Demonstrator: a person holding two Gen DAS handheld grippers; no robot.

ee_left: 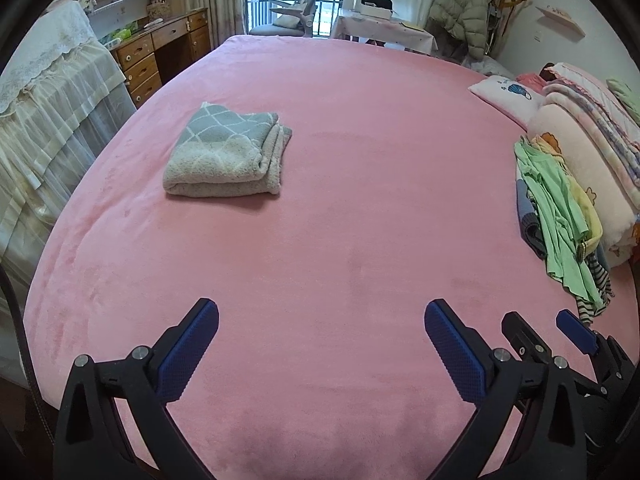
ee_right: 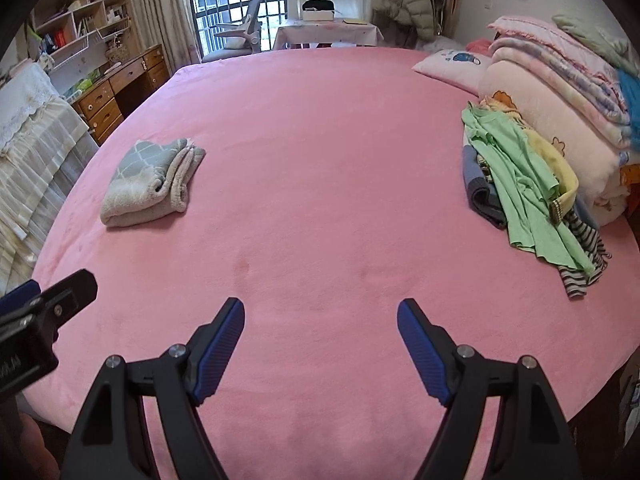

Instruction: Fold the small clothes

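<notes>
A wide bed covered in a pink plush blanket (ee_left: 340,208) fills both views, and both tools hang above its near edge, side by side. The left gripper (ee_left: 322,320) has its two blue-padded fingers spread far apart with only bare pink blanket between them. The right gripper (ee_right: 320,316) also stands with its fingers well apart and nothing in its grasp; it shows as well at the lower right of the left view, just beside the left one. Toward the left side of the bed, well away from the near edge, lies a folded grey and cream garment (ee_left: 226,152) with a diamond pattern, its layers stacked neatly and its open ends facing the middle of the bed. At the right edge a loose heap of unfolded clothes (ee_right: 524,184) spills down: a light green top lies uppermost, with something yellow, a blue-grey piece and a black-and-white striped piece under it. That heap leans against a stack of folded quilts (ee_right: 560,92) at the far right corner, with a pink pillow (ee_right: 452,66) just beyond. Both grippers are well apart from the folded garment and from the heap.
</notes>
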